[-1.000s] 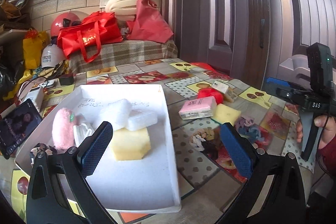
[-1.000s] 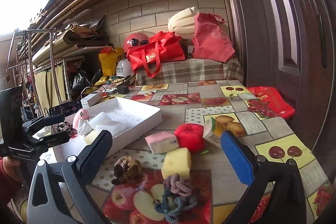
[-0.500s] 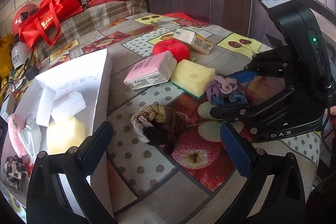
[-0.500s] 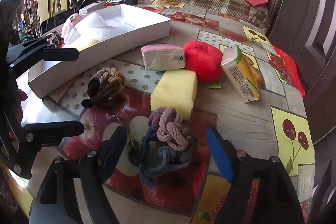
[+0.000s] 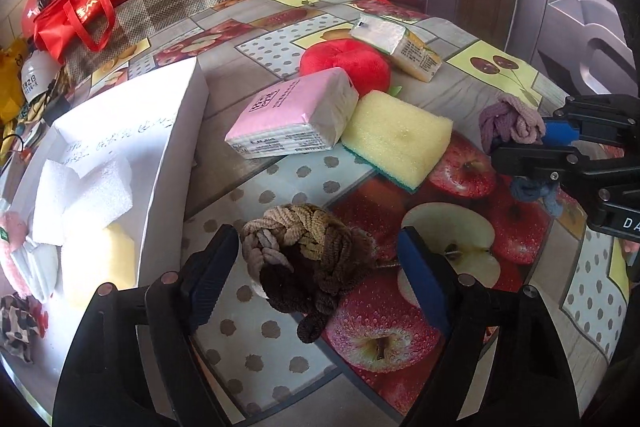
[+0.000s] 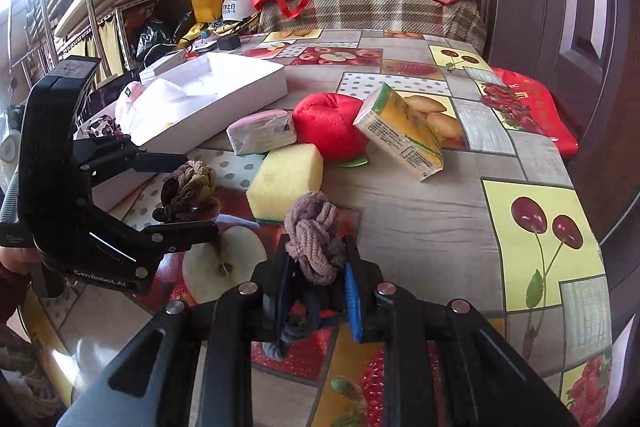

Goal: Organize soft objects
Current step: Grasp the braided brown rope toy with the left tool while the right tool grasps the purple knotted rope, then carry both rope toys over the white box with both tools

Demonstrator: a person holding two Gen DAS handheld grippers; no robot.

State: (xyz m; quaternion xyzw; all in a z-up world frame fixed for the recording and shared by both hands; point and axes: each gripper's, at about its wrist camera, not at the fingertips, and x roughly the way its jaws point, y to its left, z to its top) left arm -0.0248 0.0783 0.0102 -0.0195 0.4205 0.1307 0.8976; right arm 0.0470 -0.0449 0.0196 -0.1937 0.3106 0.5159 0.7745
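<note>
left gripper: jaws wide apart, one on each side of the brown hair-tie bundle, not squeezing it, looks lined up for a grab

right gripper: jaws pulled in narrow and pinching the mauve and blue hair-tie bundle; the mauve knot sticks up above the pads and a blue loop hangs out underneath

where the brown one sits: flat on the fruit-print tablecloth, just beside the long wall of the white box, near the yellow sponge

already in the box: white foam blocks, a yellow sponge piece, something pink and fluffy at the edge

still out on the table: pink tissue pack leaning on the yellow sponge, red plush apple behind it, a yellow carton tipped against the apple

how the bundles will handle: my guess is super light and squishy, stretchy cord loops all tangled together, nothing fragile. They'll flatten a lot before the pads really bite

where to grab: across the fat middle of the knot, low to the table, so the pads catch several loops at once. Pinch a single outer loop and it'll probably just stretch and leave the rest dangling

what could go wrong: that loose dark loop trailing off the brown bundle toward the camera could snag or drag, and a hanging strand may catch the box wall on the way over

next, I reckon: close on the brown bundle, lift, drop both into the box
</note>
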